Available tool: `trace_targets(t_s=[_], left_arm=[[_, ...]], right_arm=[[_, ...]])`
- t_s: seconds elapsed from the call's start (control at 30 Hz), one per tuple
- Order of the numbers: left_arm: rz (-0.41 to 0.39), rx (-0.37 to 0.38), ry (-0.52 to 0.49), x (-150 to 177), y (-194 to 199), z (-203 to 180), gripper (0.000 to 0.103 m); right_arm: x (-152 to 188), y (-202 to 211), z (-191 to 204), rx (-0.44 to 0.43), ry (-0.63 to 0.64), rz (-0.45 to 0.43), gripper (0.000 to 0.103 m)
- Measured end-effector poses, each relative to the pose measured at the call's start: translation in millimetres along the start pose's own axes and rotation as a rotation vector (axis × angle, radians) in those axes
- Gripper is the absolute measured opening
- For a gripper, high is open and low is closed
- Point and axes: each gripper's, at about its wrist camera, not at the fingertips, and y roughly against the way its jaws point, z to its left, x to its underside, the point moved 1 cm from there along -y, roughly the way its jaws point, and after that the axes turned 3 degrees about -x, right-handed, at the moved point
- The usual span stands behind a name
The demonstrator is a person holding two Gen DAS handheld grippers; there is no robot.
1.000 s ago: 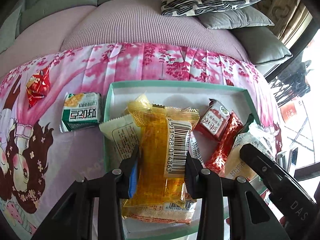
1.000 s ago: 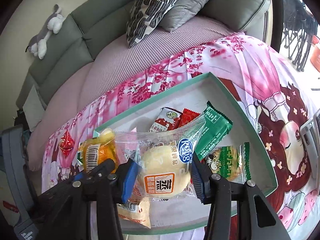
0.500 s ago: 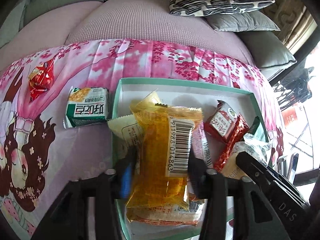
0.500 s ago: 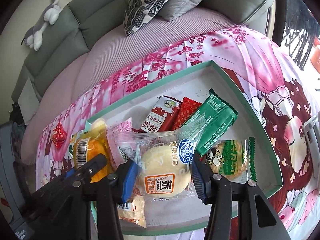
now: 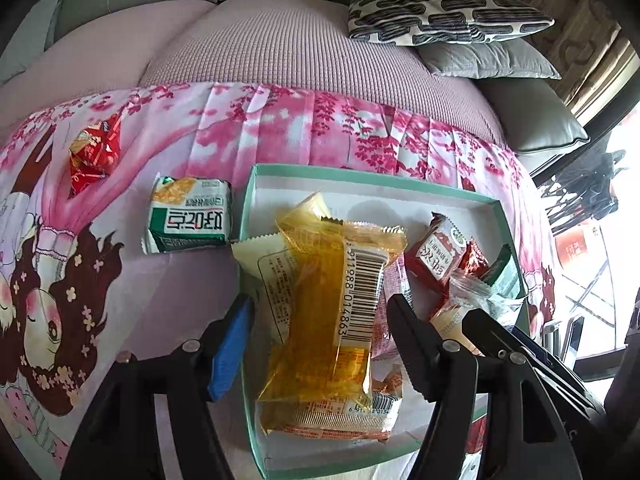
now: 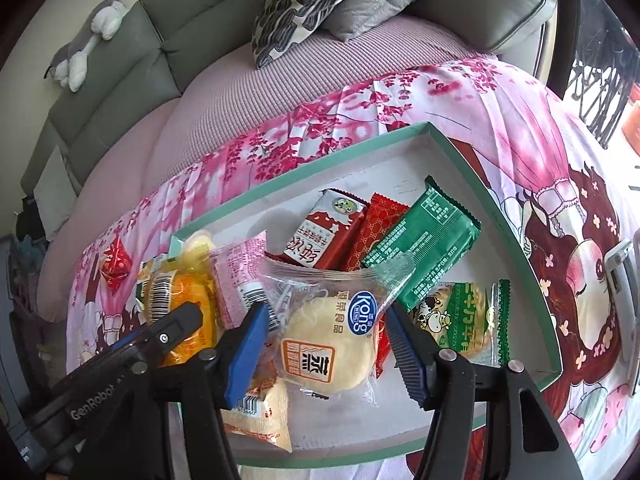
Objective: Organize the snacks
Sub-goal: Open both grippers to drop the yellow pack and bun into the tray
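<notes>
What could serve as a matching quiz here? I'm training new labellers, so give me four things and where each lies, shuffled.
Things:
1. orange packet
2. bun packet
3. green-and-white packet
4. red candy

Places:
A. on the cloth, far left of the box
B. in the box, between the left gripper's opening jaws
C. on the cloth, just outside the box's left wall
D. in the box, between the right gripper's opening jaws

Pairs: 1-B, 2-D, 3-C, 4-A

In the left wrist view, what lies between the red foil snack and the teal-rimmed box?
One thing: a green-and-white biscuit packet on the pink printed cloth, between the red foil snack and the teal-rimmed box. The left wrist view shows it.
</notes>
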Motion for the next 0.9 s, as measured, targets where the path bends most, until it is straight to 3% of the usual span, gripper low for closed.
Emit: trace_targets(t_s=[0.13, 0.57, 0.7, 0.77, 0.9], left_arm=[[-0.028, 0.001, 0.003, -2, 12, 3, 0.075], [-0.071, -0.089, 0.037, -3, 25, 26, 0.076], [-0.087, -0.108, 0.050, -3, 29, 33, 0.080], [-0.093, -0.125, 0.059, -3, 29, 36, 0.090], [-0.097, -0.173, 0.085, -2, 26, 46, 0.091]], right_arm=[[-1, 10, 4, -0.008, 0.015, -0.023, 0.069], [-2, 20, 10, -0.013, 0.044, -0.050, 0.070], [-3, 21, 8, -0.007, 0.040, -0.068, 0.080], [-3, 22, 8, -0.001, 0.041, -0.078, 0.084], [-4, 21, 7, 0.002, 0.034, -0.087, 0.093]])
